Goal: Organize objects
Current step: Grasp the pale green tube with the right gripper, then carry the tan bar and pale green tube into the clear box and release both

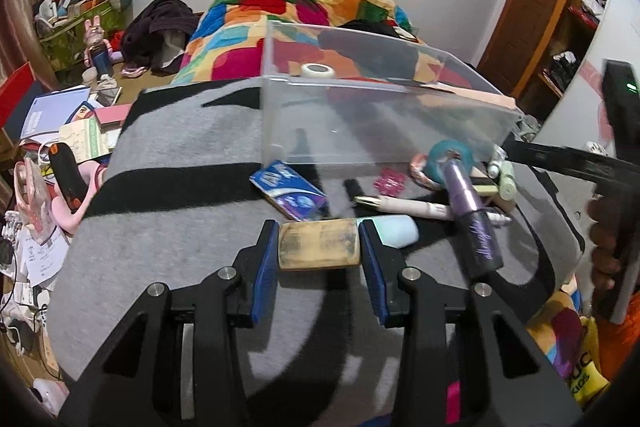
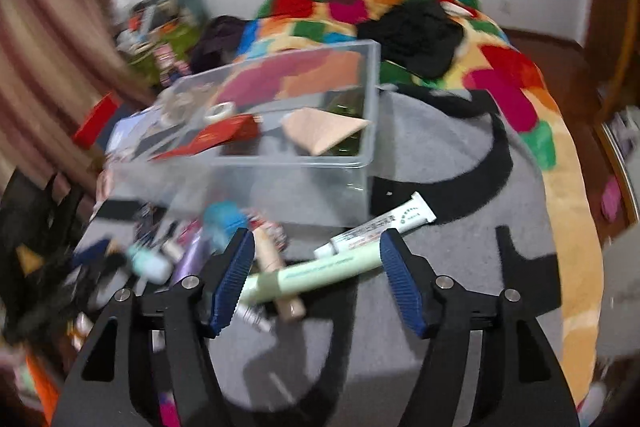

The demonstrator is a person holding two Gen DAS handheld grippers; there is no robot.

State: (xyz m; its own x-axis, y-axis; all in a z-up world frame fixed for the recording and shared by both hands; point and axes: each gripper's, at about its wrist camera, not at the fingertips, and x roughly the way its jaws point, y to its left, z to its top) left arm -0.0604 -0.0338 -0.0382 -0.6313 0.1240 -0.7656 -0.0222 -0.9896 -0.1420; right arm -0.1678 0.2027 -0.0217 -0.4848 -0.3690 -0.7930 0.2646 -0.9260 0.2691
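Two tongs are at work over the grey-and-black blanket. My left tongs pinch a worn tan block between their blue pads, lifted just above the blanket. Beyond them lies a blue packet, and further on stands the clear plastic box. To their right sits a heap: a purple tube, a pale pink pen, a teal tape roll. My right tongs stand spread, pads clear of the pale green tube lying between them. Just beyond that lies a white tube, with the box further ahead on the left.
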